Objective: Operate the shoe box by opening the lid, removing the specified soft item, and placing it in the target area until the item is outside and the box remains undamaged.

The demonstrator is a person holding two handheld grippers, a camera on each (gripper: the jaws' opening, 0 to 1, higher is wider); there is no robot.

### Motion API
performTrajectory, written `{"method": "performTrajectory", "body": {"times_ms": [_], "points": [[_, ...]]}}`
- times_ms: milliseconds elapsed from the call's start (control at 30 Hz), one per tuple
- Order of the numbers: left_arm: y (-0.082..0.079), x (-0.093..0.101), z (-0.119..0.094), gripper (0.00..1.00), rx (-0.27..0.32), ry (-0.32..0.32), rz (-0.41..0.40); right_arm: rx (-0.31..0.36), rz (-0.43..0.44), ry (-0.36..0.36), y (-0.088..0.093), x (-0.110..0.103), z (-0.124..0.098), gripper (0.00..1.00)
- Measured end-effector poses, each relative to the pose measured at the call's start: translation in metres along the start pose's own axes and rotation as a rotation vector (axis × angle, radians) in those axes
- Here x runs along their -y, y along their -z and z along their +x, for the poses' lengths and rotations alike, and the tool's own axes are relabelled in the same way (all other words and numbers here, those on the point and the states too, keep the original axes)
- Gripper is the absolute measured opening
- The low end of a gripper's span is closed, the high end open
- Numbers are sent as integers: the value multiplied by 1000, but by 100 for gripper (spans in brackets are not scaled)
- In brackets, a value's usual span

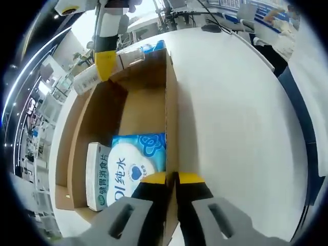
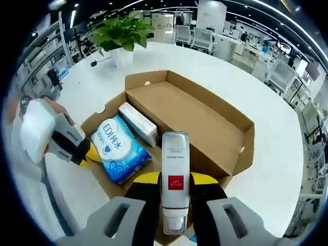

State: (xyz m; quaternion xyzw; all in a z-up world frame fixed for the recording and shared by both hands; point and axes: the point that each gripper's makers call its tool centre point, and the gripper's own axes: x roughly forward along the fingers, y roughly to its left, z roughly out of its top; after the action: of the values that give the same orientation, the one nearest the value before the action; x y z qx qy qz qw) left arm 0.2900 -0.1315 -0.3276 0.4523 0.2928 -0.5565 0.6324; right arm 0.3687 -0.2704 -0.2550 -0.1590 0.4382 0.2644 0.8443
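Jaws of the right gripper (image 2: 173,180), yellow-tipped, are closed on a tall silver-white bottle with a red square label (image 2: 175,192), held upright over the near end of the open brown cardboard shoe box (image 2: 205,123); bottle stands betw. the two jaws w/ its cap end down toward the camera. Left gripper (image 1: 172,179) has its jaws nearly together, pinched on the box's long side wall (image 1: 170,123), one jaw inside, one outside. Same left gripper seen in right gripper view (image 2: 88,154) at the box's left end, by the wall beside the pack. Box sits on a round white surface (image 2: 102,92), roughly mid-surface, lid off or folded back, can't tell which. Inside, at one end: a soft blue-and-white wet-wipe pack w/ heart print (image 2: 121,147), lying flat on the box floor, and just beside it, touching, a slim white-and-green carton (image 2: 138,123) lying on its long side. Rest of box floor is bare cardboard. Potted green plant (image 2: 120,36) in a white pot stands near the far edge of the surface, well apart from the box. In left gripper view the right gripper (image 1: 106,64) and bottle (image 1: 85,80) hang over the far end of the box.
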Motion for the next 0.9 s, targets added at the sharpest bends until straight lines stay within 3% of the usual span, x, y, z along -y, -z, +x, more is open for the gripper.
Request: {"method": "performTrajectory", "body": {"times_ms": [533, 900], "points": [[1, 0, 0, 5, -3, -5, 3, 27, 174, 104, 39, 39, -47, 19], [1, -1, 0, 4, -12, -4, -2, 5, 283, 187, 94, 84, -76, 19]]}}
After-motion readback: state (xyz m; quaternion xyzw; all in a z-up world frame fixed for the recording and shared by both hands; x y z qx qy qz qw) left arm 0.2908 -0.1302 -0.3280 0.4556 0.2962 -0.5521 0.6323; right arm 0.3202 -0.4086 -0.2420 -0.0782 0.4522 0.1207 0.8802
